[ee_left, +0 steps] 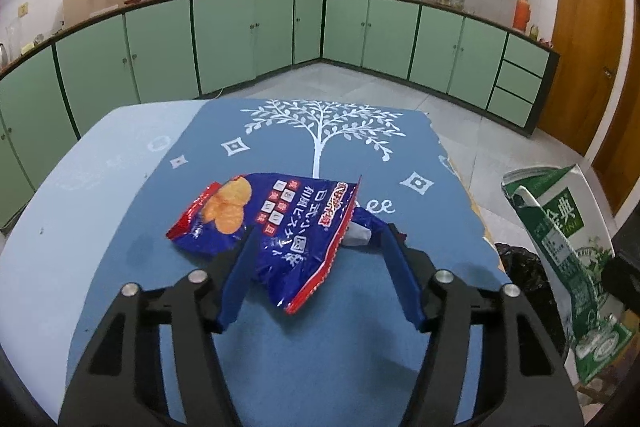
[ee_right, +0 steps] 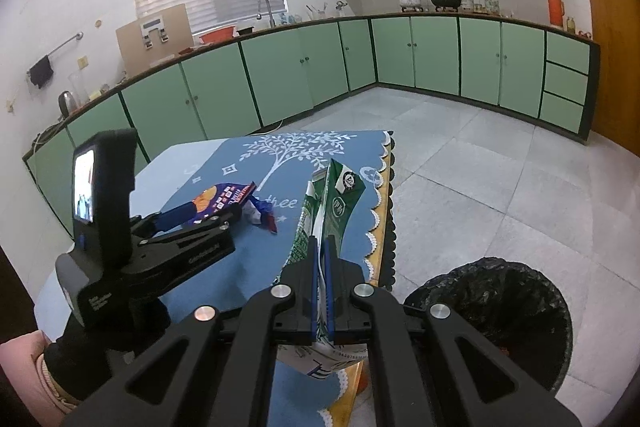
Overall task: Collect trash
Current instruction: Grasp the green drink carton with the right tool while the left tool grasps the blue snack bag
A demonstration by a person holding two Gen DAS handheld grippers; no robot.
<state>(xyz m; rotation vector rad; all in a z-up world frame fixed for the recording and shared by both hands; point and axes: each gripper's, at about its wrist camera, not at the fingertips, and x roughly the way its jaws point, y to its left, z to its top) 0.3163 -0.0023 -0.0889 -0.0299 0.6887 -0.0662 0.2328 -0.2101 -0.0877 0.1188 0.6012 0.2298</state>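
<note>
A crumpled blue and red snack bag (ee_left: 280, 223) lies on the blue tablecloth (ee_left: 320, 355). My left gripper (ee_left: 322, 229) is open and straddles it: the left finger (ee_left: 236, 279) lies against the bag's edge, while the right finger (ee_left: 400, 267) stands apart from the bag's body. A small white and blue wrapper (ee_left: 358, 233) lies just behind the bag. My right gripper (ee_right: 320, 241) is shut on a flattened green and white milk carton (ee_right: 340, 203), held upright over the table's right edge. The carton (ee_left: 560, 239) also shows at the right of the left wrist view.
A bin lined with a black bag (ee_right: 500, 311) stands on the tiled floor right of the table, below the carton. Green kitchen cabinets (ee_left: 240, 39) run along the far walls. A pink sleeve (ee_right: 24, 367) shows behind the left gripper's handle.
</note>
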